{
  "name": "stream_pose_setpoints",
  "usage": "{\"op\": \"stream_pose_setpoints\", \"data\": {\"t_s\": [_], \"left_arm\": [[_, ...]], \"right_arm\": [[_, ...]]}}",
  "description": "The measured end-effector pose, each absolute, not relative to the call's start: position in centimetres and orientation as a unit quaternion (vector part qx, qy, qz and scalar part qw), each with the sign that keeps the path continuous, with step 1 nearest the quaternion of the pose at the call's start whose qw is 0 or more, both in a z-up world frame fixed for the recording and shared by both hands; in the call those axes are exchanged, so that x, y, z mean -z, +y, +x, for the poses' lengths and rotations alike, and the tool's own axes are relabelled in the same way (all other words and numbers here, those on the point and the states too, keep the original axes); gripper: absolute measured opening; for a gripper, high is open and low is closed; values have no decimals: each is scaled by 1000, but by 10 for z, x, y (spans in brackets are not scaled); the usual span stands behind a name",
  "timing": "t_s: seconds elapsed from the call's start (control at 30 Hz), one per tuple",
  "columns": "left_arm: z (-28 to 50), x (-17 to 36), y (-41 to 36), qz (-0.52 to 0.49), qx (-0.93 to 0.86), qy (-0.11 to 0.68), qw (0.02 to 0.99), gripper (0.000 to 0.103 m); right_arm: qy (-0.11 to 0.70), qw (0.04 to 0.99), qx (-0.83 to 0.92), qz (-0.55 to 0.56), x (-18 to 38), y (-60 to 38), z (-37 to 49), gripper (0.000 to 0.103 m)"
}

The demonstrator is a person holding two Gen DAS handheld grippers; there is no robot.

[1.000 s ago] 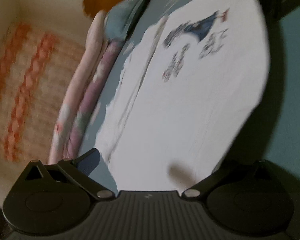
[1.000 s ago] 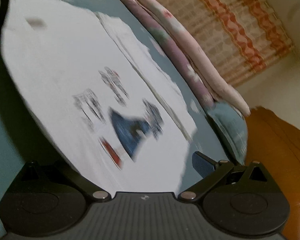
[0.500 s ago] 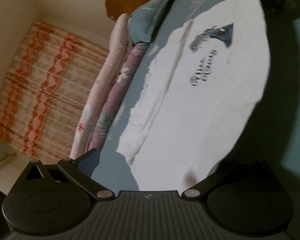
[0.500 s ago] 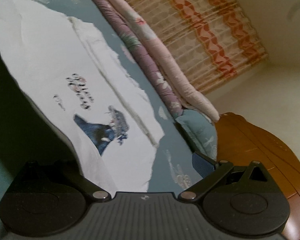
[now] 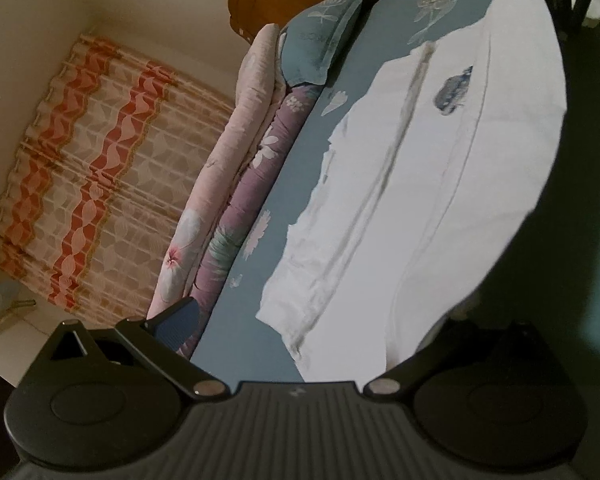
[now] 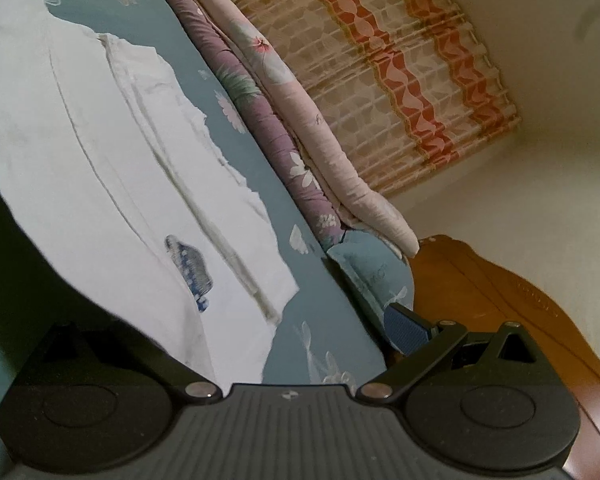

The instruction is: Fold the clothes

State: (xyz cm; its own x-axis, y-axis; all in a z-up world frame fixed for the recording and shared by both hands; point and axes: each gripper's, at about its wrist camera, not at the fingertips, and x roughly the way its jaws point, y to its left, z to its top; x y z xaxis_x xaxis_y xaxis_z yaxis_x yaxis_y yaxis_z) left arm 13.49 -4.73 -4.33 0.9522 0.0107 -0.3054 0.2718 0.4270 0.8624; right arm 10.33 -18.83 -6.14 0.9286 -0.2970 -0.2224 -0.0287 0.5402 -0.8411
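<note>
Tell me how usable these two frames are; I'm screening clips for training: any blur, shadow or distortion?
Left wrist view: fairly sharp, fisheye bends the bed edge, and a heavy dark shadow covers the right side beside the white shirt. Right wrist view: also sharp, curtain pattern crisp, the white shirt nearly washed out, deep shadow at lower left hiding one of the fingers.

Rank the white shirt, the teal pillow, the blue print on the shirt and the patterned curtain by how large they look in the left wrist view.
1. white shirt, nearest the camera, which inflates it
2. patterned curtain, farther off, so probably larger than it looks
3. teal pillow
4. blue print, clearly smallest
</note>
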Motion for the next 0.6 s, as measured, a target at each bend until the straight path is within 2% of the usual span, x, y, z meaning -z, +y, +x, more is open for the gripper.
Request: {"op": "stream_pose_setpoints", "data": {"t_s": [0.6], "left_arm": [[271,34,-38,503,75,149,848,103]], "right_arm": [[157,861,90,-474,47,-205,240,103]]}}
